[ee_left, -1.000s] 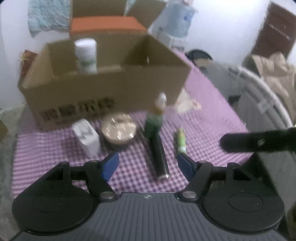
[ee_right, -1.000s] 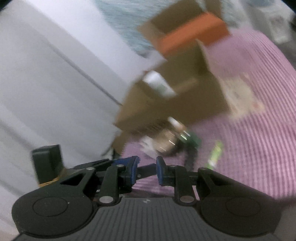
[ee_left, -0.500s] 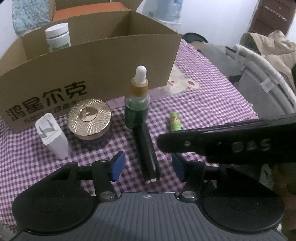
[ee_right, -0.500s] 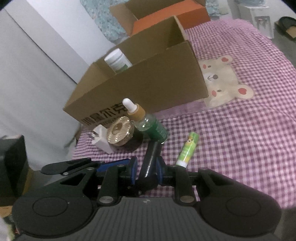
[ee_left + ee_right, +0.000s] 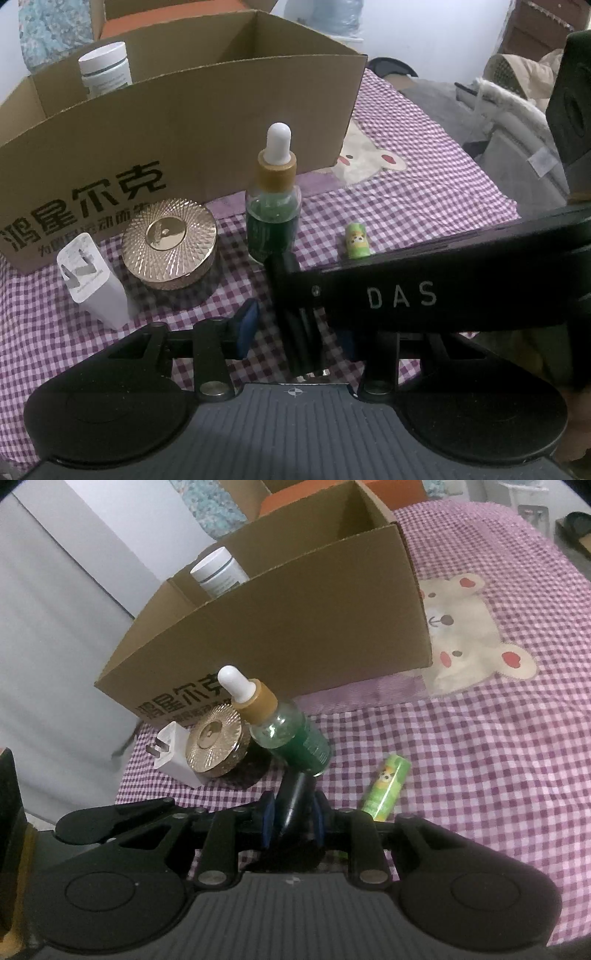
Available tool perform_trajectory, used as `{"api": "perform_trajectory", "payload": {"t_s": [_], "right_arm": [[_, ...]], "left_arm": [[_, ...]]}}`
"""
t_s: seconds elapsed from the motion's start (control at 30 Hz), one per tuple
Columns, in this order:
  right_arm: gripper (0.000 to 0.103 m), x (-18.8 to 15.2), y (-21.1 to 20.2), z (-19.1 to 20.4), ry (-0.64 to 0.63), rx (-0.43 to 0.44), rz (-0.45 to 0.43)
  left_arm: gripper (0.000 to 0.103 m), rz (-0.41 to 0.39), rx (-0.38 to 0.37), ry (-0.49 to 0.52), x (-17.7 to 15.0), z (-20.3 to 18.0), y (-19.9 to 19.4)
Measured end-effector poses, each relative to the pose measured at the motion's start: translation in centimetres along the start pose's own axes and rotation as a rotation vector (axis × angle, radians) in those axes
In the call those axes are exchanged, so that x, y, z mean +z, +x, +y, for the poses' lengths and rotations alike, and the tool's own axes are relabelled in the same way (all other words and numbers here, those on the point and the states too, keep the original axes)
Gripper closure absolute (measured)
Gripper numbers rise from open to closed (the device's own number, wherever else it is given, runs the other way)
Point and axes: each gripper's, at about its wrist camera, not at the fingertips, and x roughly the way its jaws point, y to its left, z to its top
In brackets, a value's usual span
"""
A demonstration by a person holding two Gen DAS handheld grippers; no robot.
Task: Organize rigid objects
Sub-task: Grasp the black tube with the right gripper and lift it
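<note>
Partly | black tube (image 5: 295, 332): hidden behind right hand-held gripper (image 5: 291, 814) | far end unseen

A home, most likely a bedroom, was suggested. A soft surface was covered by a purple checked cloth (image 5: 480, 746) with a sewn-on bear (image 5: 465, 635), as a bedspread would be. Toiletries were set on it: a dropper bottle (image 5: 275, 206), a gold-lidded jar (image 5: 169, 242), a lip balm (image 5: 357, 240), and a charger (image 5: 90, 277). A coat (image 5: 517, 77) was heaped at the side, a water jug (image 5: 332, 16) was seen behind a cardboard box (image 5: 184, 122), and a wooden door (image 5: 543, 22) was glimpsed.
</note>
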Motion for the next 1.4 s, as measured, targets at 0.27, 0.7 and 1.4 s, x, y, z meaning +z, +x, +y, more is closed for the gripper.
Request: {"api": "perform_trajectory", "payload": {"t_s": [0.27,0.7,1.4], "right_arm": [[0.078,-0.1,0.8,-0.1,0.014,0.026,0.024],[0.079,-0.7,0.2,-0.7,0.042,0.054,0.010],[0.079,-1.6,-2.0,0.1,0.045,0.065,-0.030]], "left_arm": [[0.064,-0.006,0.020,0.016,0.0,-0.2,0.2],[0.065,0.000,0.004,0.004,-0.1,-0.1,-0.2],[0.065,-0.030,0.016,0.018,-0.2,-1.0,-2.0]]}}
